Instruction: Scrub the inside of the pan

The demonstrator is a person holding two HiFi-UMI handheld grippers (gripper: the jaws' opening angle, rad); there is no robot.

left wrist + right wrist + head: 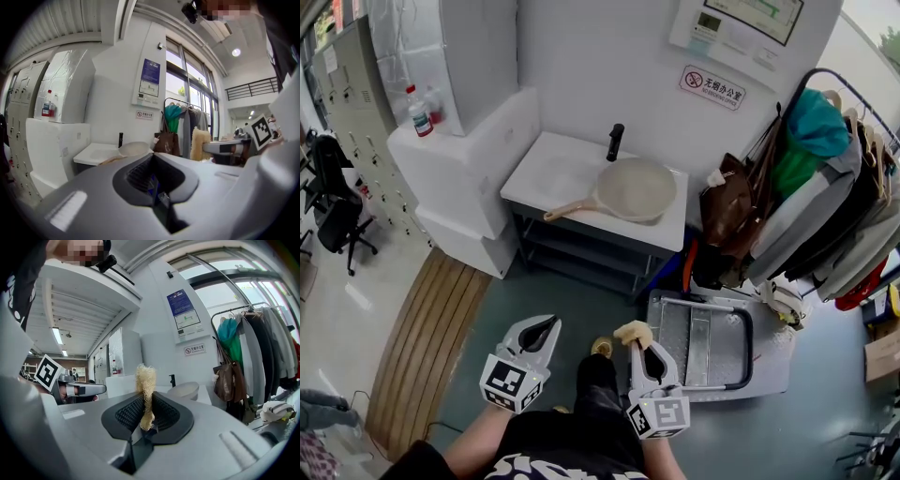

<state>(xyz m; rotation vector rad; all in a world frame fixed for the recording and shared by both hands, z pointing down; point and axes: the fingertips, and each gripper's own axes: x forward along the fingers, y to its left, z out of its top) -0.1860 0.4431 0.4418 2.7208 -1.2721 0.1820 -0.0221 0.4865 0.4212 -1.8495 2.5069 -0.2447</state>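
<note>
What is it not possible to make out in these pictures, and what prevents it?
Pan, inside: too small in the head view to judge dirt; side-on in both gripper views.
Wall sign: print too small, head view.
Bottle label: too small, head view.
Hanging clothes: cut by the head view's right edge.
Scrubber: head view, partly hidden between the right tongs.

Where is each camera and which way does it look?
Head view: on the person's head, looking down at forearms, left gripper, right gripper, pan.
Left gripper view: on the left gripper, over shut jaws, toward the pan.
Right gripper view: on the right gripper, shut on a scrubber, toward the pan.
Shared: all three show the pan.
</note>
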